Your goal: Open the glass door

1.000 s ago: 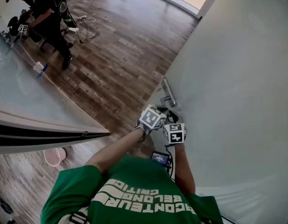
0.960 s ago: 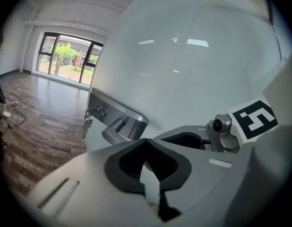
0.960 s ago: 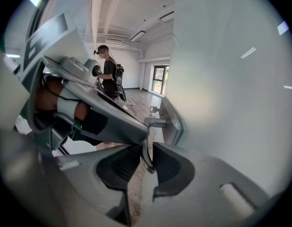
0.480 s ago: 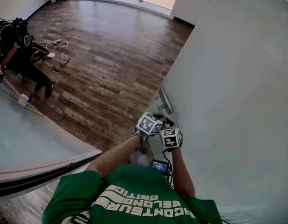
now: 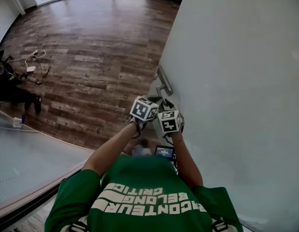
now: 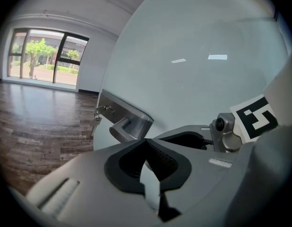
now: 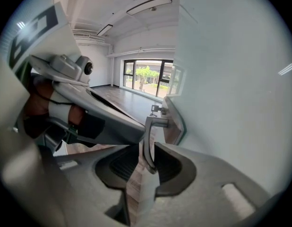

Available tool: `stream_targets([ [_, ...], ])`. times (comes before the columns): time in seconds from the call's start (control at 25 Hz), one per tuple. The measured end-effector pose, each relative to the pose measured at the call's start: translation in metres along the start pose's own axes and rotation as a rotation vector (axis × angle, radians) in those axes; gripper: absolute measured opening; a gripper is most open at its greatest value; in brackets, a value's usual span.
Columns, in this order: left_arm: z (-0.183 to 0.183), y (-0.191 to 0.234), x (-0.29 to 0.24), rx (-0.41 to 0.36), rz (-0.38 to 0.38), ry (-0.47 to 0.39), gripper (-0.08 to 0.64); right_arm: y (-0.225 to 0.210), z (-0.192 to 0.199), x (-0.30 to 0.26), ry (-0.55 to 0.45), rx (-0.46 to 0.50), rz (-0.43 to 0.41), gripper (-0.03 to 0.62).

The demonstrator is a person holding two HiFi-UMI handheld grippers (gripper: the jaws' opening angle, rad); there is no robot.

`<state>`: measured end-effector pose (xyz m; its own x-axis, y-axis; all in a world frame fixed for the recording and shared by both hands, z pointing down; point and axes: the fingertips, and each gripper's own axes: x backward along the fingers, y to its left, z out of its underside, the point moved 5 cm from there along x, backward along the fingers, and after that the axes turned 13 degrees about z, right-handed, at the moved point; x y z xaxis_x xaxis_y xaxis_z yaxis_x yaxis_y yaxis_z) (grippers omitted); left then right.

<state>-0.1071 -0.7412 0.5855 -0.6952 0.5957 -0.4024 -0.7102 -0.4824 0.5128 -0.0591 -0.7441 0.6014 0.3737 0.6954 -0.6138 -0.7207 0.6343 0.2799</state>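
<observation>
More floorboards (image 5: 91, 47) show past glass door (image 5: 236, 81); right hand-held gripper (image 7: 147, 162) clamps its handle (image 7: 158, 122), left hand-held gripper (image 6: 148, 157) closed, empty.

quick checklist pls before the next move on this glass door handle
1. Handle between the right gripper's jaws: ok, the lever stands between them and they close on it.
2. Left gripper free: ok, its jaws are shut with nothing in them, just short of the handle.
3. Key out of the jaws' way: ok, it sits in the lock beyond the lever.
4. Swing space: ok, the floor near the door is bare; the cables lie far off to the left.
5. Latch released: cannot tell.
</observation>
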Motion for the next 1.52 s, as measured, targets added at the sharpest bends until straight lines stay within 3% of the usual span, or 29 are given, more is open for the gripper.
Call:
stream_targets([
  [0.32, -0.031, 0.0, -0.07, -0.053, 0.044, 0.057, 0.017, -0.068, 0.013, -0.028, 0.035, -0.087, 0.061, 0.101],
  [0.76, -0.059, -0.011, -0.165, -0.107, 0.182, 0.124, 0.015, -0.151, 0.034, -0.05, 0.079, -0.21, 0.16, 0.067],
  [1.52, -0.079, -0.036, -0.277, -0.165, 0.364, 0.235, 0.015, -0.25, 0.08, -0.067, 0.11, -0.252, 0.325, 0.067],
])
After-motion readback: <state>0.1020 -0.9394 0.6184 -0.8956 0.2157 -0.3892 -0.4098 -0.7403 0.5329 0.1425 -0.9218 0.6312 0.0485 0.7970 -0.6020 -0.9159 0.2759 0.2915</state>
